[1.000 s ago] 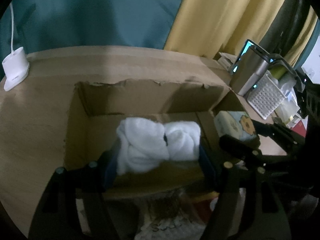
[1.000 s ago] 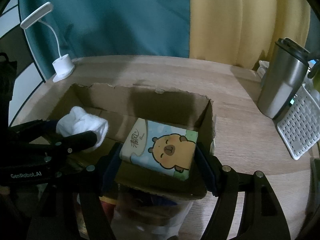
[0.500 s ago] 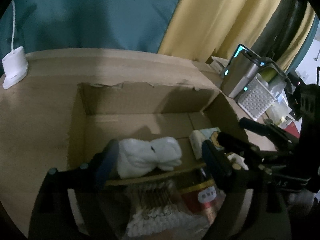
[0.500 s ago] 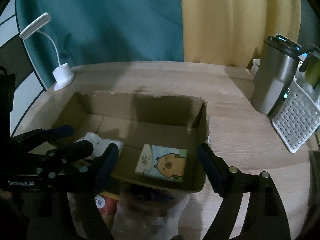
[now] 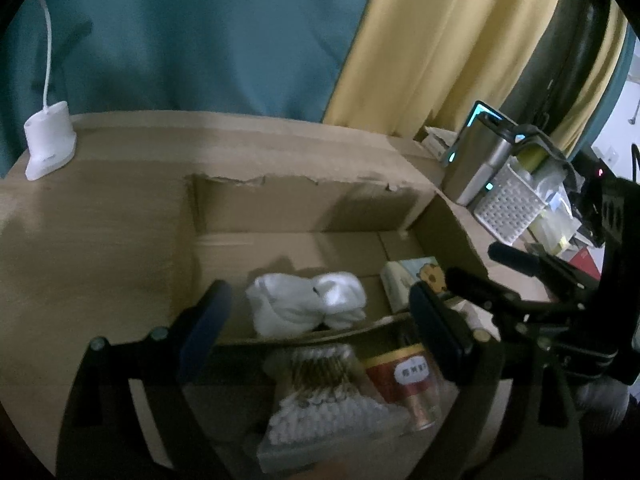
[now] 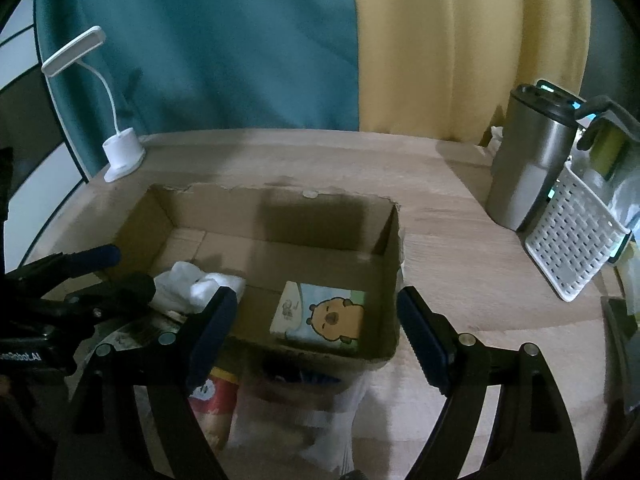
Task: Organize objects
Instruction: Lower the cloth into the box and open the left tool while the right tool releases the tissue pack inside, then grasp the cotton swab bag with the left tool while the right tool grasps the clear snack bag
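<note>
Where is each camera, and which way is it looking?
Left wrist: sits on the left tongs, looking down into the box at the white cloth; the right tongs show at right.
Right wrist: sits on the right tongs, looking down at the capybara pack; the left tongs show at left.
Both see box, cloth, pack, lamp.

We see a brown cardboard box (image 6: pixel 280 216) on a pale wood-grain table (image 6: pixel 460 248). Inside it lie a white cloth (image 5: pixel 306 306) and a pale blue and cream pack (image 6: pixel 320 314) printed with an orange-brown cartoon animal. Behind, a teal curtain (image 6: pixel 224 48) meets a yellow one (image 6: pixel 460 44). The lamp (image 6: pixel 120 152) is white, the tumbler (image 6: pixel 528 164) silver with a black lid, the basket (image 6: pixel 572 240) white with a grid of holes. The can (image 5: pixel 408 380) is red and gold with a white label. Both grippers are black with dark blue pads (image 6: pixel 212 328)
</note>
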Tool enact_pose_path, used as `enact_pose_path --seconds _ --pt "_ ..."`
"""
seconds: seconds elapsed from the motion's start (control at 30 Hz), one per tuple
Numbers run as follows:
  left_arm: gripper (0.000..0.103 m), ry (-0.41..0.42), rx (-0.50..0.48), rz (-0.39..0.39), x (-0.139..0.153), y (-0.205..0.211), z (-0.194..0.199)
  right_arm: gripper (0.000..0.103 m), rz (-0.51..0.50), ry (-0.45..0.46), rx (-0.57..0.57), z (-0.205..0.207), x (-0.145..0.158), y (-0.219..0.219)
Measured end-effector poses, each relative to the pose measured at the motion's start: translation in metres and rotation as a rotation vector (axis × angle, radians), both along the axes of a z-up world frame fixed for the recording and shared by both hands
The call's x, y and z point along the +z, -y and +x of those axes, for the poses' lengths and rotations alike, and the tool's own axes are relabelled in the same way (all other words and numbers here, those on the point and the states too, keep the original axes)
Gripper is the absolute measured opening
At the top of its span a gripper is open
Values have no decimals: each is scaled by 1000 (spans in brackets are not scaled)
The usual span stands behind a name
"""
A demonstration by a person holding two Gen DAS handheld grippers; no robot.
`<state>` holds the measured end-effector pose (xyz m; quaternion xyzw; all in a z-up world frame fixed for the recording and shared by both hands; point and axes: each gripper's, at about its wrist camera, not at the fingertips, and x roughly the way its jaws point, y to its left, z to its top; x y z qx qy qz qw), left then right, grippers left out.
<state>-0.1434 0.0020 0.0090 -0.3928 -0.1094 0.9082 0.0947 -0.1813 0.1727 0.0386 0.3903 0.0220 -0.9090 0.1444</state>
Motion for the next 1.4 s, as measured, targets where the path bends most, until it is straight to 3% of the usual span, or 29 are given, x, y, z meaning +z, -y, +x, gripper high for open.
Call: enact_pose_path --seconds 0.73,1.4 --pt "91 -42 17 -13 13 3 35 85 4 -40 0 32 11 -2" --pt "91 -25 30 -20 5 5 61 85 2 -30 6 57 5 -4"
